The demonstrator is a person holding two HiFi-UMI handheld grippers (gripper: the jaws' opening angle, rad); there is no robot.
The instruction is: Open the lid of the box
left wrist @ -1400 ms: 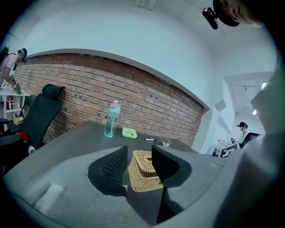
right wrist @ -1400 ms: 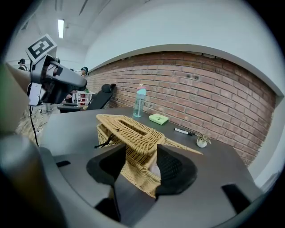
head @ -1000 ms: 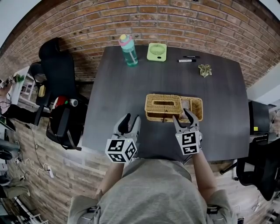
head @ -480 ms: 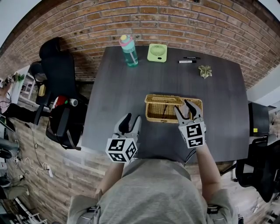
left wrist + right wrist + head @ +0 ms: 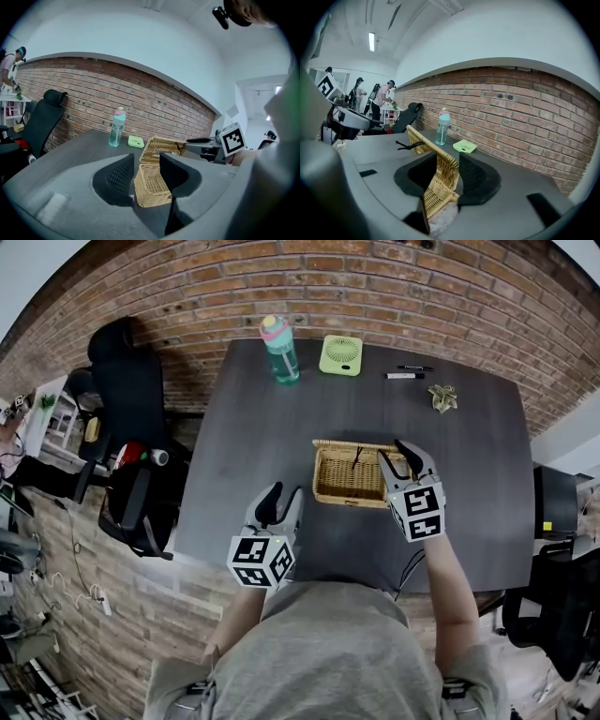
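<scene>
A woven wicker box (image 5: pixel 345 481) stands on the dark table (image 5: pixel 244 446), its inside showing. Its lid (image 5: pixel 361 443) is swung up on edge along the far side. My right gripper (image 5: pixel 401 457) reaches over the box's right end, and its jaws are closing. In the right gripper view the lid (image 5: pixel 439 178) runs between the jaws of my right gripper (image 5: pixel 447 161), close against the right pad, with a black cord loop on its top edge. My left gripper (image 5: pixel 278 505) hovers open and empty near the table's front edge, pointing at the box (image 5: pixel 150 187).
A teal bottle (image 5: pixel 279 348), a green fan (image 5: pixel 339 353), a pen (image 5: pixel 403 375) and a small green folded object (image 5: pixel 442 397) lie along the table's far edge by the brick wall. A black chair (image 5: pixel 127 390) stands left. People (image 5: pixel 382 101) stand far off.
The lid has swung up from flat on the box to standing on edge, and the right gripper has moved up and away with it. The left gripper has stayed put.
</scene>
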